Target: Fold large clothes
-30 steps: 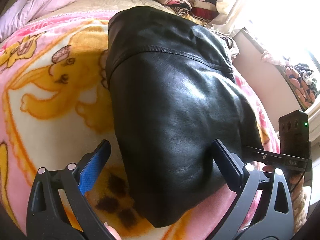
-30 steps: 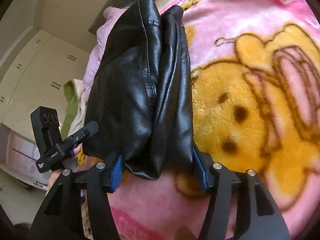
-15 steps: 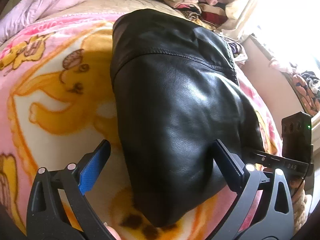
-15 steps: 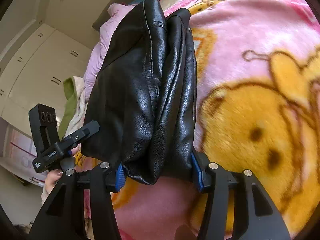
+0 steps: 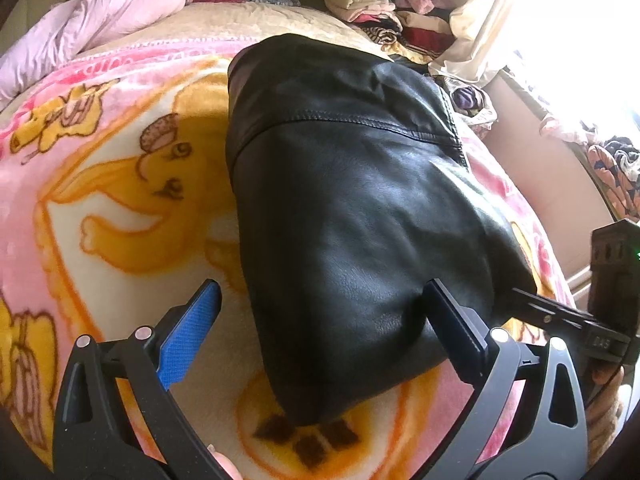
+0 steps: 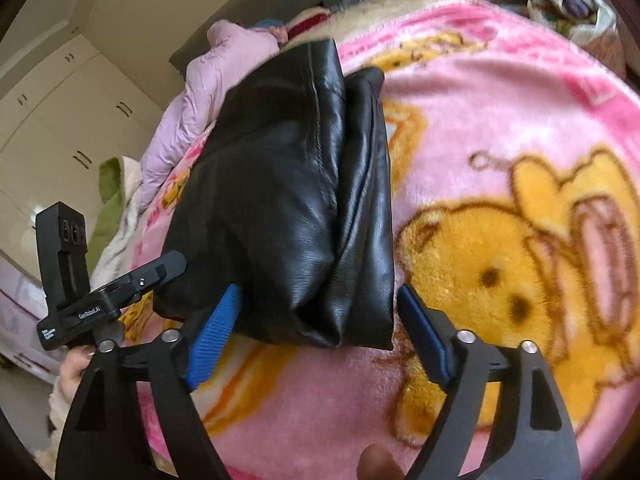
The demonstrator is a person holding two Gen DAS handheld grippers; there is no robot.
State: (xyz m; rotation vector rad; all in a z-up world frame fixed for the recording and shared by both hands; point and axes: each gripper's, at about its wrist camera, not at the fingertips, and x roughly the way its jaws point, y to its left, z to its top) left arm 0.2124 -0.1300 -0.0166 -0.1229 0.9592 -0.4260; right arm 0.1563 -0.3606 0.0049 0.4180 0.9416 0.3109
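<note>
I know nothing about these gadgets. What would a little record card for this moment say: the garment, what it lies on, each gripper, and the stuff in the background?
garment: black leather jacket, folded into a thick bundle
surface: pink cartoon-bear blanket on a bed
left gripper: open, jaws straddling the bundle's near end
right gripper: open, jaws apart either side of the bundle's end, not pinching it
background: stack of folded clothes; pale pink puffy garment; white cupboards
</note>
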